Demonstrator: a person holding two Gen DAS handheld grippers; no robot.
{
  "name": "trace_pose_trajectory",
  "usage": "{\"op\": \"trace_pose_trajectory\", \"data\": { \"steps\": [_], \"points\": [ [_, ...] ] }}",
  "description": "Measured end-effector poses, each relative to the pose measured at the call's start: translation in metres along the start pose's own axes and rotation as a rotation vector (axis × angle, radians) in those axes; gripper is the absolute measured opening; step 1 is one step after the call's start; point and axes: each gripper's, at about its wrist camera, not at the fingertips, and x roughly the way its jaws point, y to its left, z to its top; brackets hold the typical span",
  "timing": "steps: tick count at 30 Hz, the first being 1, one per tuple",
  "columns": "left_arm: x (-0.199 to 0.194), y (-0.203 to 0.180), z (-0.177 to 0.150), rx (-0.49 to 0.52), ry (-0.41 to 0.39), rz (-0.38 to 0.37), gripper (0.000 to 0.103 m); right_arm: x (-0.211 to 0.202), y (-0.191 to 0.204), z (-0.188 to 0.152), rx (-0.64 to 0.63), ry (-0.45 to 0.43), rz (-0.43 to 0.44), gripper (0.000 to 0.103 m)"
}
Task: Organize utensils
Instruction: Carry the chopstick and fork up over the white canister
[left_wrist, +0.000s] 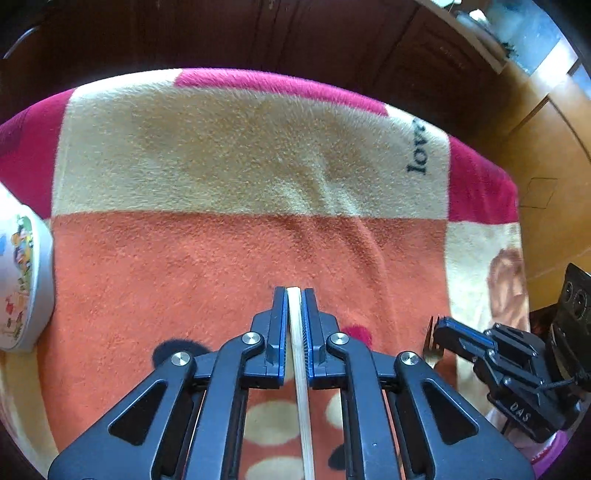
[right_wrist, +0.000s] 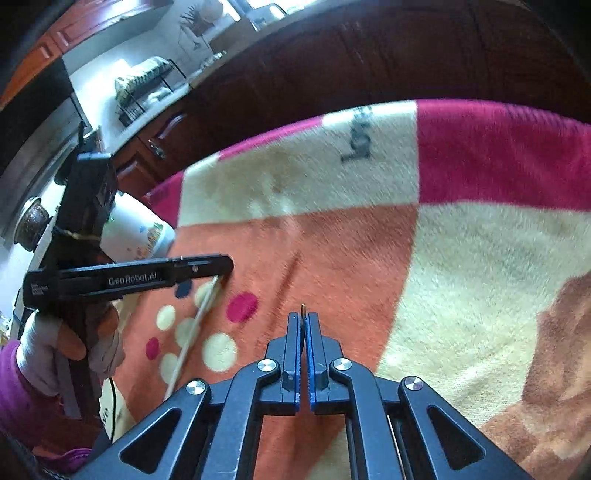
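My left gripper (left_wrist: 294, 291) is shut on a pale, thin chopstick (left_wrist: 297, 332) that runs back between its fingers toward the camera. In the right wrist view the same left gripper (right_wrist: 225, 271) holds the chopstick (right_wrist: 192, 332) slanting down over the blanket's dotted patch. My right gripper (right_wrist: 303, 315) is shut on a thin metal utensil whose gold tip (right_wrist: 303, 307) pokes out between the pads. From the left wrist view the right gripper (left_wrist: 437, 325) sits low at the right, and that utensil (left_wrist: 431, 347) looks like a fork. A white printed container (left_wrist: 22, 288) stands at the left.
A pink, cream and orange fleece blanket (left_wrist: 221, 251) covers the work surface, and its far edge drops off toward dark wood cabinets (right_wrist: 369, 55). A gloved hand (right_wrist: 48, 350) with a purple sleeve holds the left gripper. A kitchen counter with a dish rack (right_wrist: 147, 88) lies beyond.
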Motion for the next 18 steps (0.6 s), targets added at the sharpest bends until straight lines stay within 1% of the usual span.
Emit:
{"op": "trace_pose_trajectory", "data": {
  "steps": [5,7,10,14,18],
  "points": [
    [-0.045,0.018,-0.006,-0.039,-0.078,-0.061,0.006,-0.019,0.022,0.013,-0.036,-0.063,0.006,0.001],
    [-0.062,0.021,-0.006,-0.047,-0.106,-0.075,0.006,-0.026,0.034,0.021,-0.063,-0.084,0.012,0.001],
    [-0.099,0.028,-0.005,-0.058,-0.173,-0.093,0.006,-0.033,0.054,0.032,-0.099,-0.118,0.020,0.001],
    [-0.147,0.040,0.001,-0.066,-0.261,-0.095,0.006,-0.038,0.085,0.047,-0.155,-0.152,0.036,0.001],
    [-0.188,0.046,0.007,-0.063,-0.335,-0.073,0.006,-0.038,0.122,0.063,-0.207,-0.186,0.059,0.001]
  ]
}}
